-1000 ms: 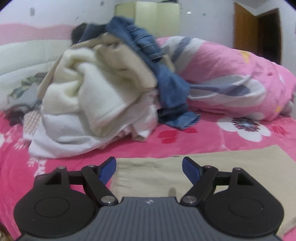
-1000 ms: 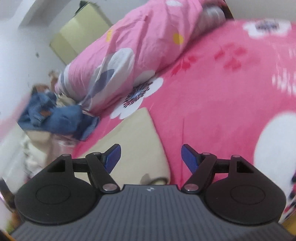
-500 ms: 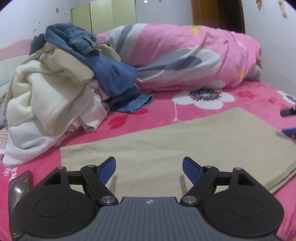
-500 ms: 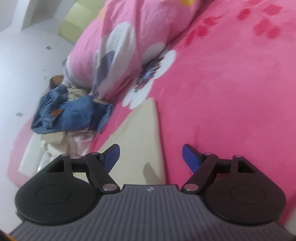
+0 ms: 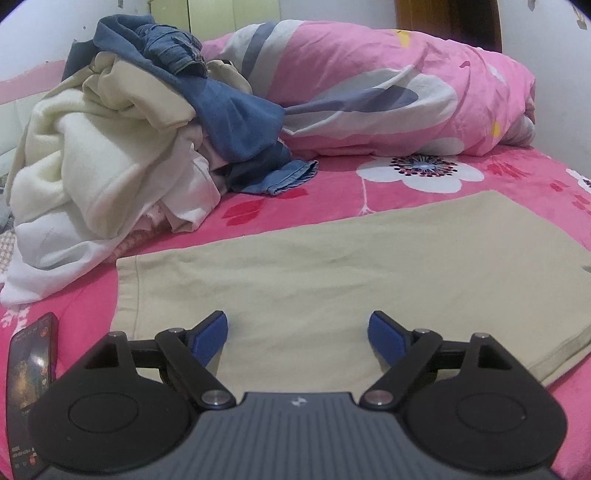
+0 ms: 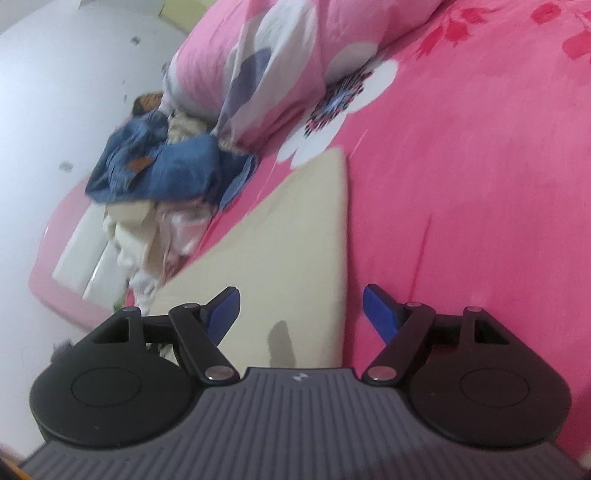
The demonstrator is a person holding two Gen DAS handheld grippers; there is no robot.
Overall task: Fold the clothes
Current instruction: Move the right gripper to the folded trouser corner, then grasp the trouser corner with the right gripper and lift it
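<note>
Left wrist view: beige garment (image 5: pixel 351 266) flat, smooth on bed (image 5: pixel 517 177) near front edge; unfolded pile (image 5: pixel 122 158) beyond, toward headboard. Left tongs (image 5: pixel 297 336) wide, empty over garment. Right tongs (image 6: pixel 301 310) wide, empty at garment's edge. Fold stage unclear; pile left.

I see a bed (image 5: pixel 517 184) filling most of both views, its sheet bright pink with white flowers and red sprigs. A rolled pink quilt (image 5: pixel 388 92) lies along its far side. Behind it stands a white wall (image 5: pixel 546 44) with a few small marks, and a brown door (image 5: pixel 447 26) shows at the top right. A pale green cupboard (image 5: pixel 229 14) stands against the wall further left. The headboard (image 6: pixel 74 266) is pink with white padded panels. The light is even and dim.
</note>
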